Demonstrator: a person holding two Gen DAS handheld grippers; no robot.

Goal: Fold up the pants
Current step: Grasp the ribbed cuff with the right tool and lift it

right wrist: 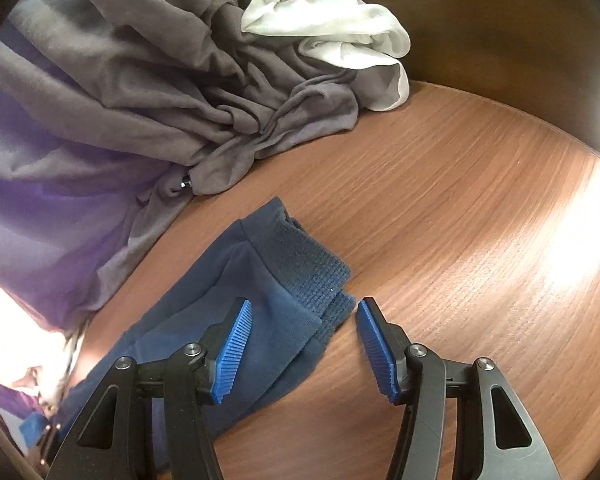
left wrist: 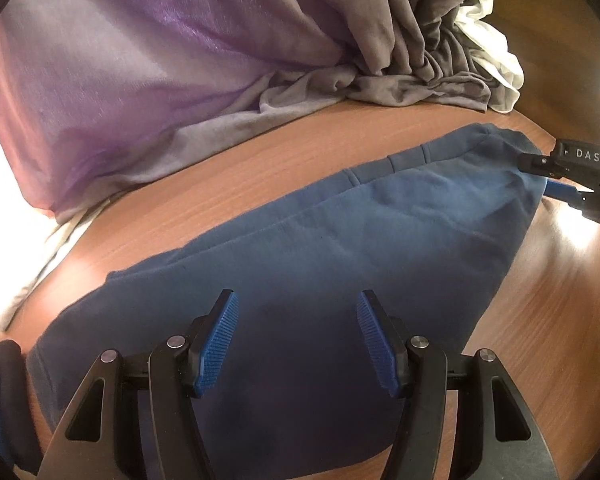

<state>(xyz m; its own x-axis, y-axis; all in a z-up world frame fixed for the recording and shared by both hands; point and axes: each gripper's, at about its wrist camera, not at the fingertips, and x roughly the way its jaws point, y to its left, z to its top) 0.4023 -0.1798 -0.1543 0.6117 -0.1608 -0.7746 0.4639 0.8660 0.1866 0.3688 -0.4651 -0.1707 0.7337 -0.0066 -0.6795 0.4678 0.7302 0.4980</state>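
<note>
Wood-grain table (right wrist: 440, 208) fills both wrist views, warm brown with a bright glare patch at its right side. One pair of blue pants (left wrist: 320, 248) lies flat across it, laid lengthwise, with two ribbed cuffs (right wrist: 316, 276) stacked at one end. Two grippers are present. Left gripper (left wrist: 296, 336) hovers over the wide middle of the pants, its two blue pads spread apart with only flat cloth below them, gripping nothing. Right gripper (right wrist: 304, 344) sits at the cuff end, pads likewise apart; the cuffs lie between them, unpinched, one pad over cloth and one over bare wood. Behind the pants, one heap of grey fabric (right wrist: 180, 92), one purple cloth (left wrist: 132, 80) and one white cloth (right wrist: 340, 28) crowd the far edge. Bare wood stays free to the right of the cuffs.
</note>
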